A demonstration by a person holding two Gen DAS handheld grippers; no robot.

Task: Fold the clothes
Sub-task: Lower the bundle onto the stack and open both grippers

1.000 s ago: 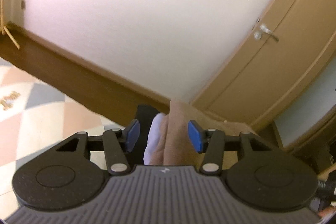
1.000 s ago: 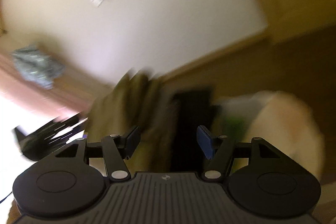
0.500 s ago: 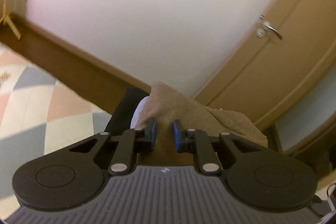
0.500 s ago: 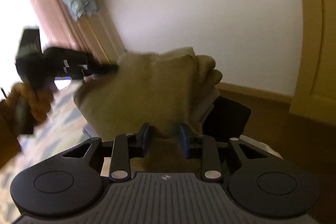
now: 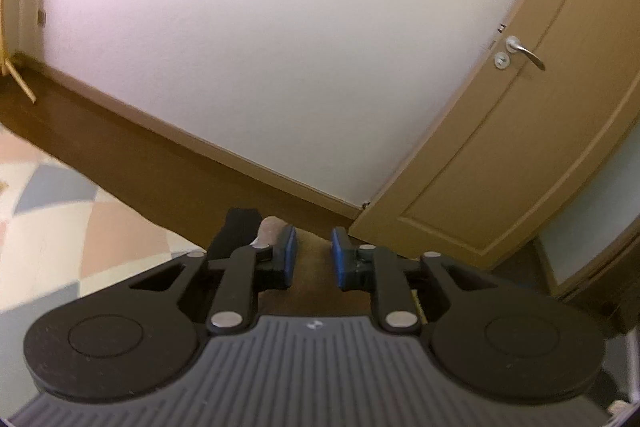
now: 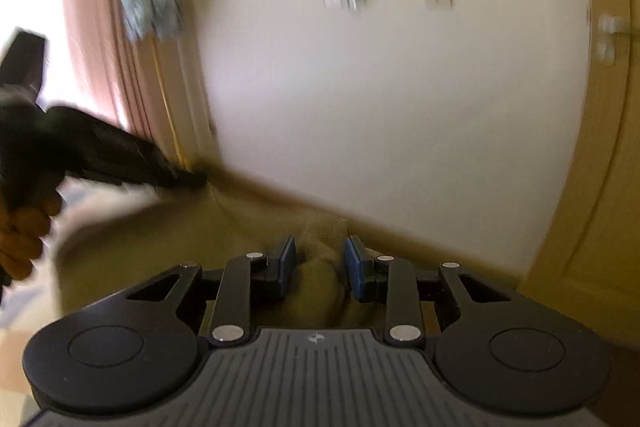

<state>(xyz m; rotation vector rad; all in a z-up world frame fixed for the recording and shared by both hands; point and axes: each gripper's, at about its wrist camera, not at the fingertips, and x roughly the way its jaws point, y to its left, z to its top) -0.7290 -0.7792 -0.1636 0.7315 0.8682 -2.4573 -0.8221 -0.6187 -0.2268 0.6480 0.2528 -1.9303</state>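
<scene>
White wall (image 5: 256,59) fills most of both wrist views, with a brown skirting strip below it and a tan door (image 5: 532,131) to the right of the wall. Below the wall on the left lies a floor mat (image 5: 60,211) in pale pink, grey and cream patches.

The task's thing is an olive-brown garment (image 6: 168,239), lifted off the floor and stretched below the wall between the two tools. The right gripper (image 6: 316,263) has a bunched ridge of the cloth between its blue pads, jaws narrowed onto it and pinching it. The left gripper (image 5: 313,259) also shows brown cloth between its pads, jaws nearly together; whether the pads truly bite the fabric there I cannot tell for sure, though it looks like a pinch. In the right view the left tool appears as a dark blurred shape at the cloth's far edge, near the pink curtain (image 6: 92,27) left of the wall. A black item (image 5: 236,231) and something pale sit just beyond the left pads, toward the skirting.

The step in hand seems to be holding the garment up by two points to spread it before a fold. To do it well, keep both pinches firm, draw the tools apart until the top edge runs taut and level against the wall's skirting line, and let the cloth hang free of the black item. The blur suggests fast motion; slowing down would lower the risk of fabric slipping out.
</scene>
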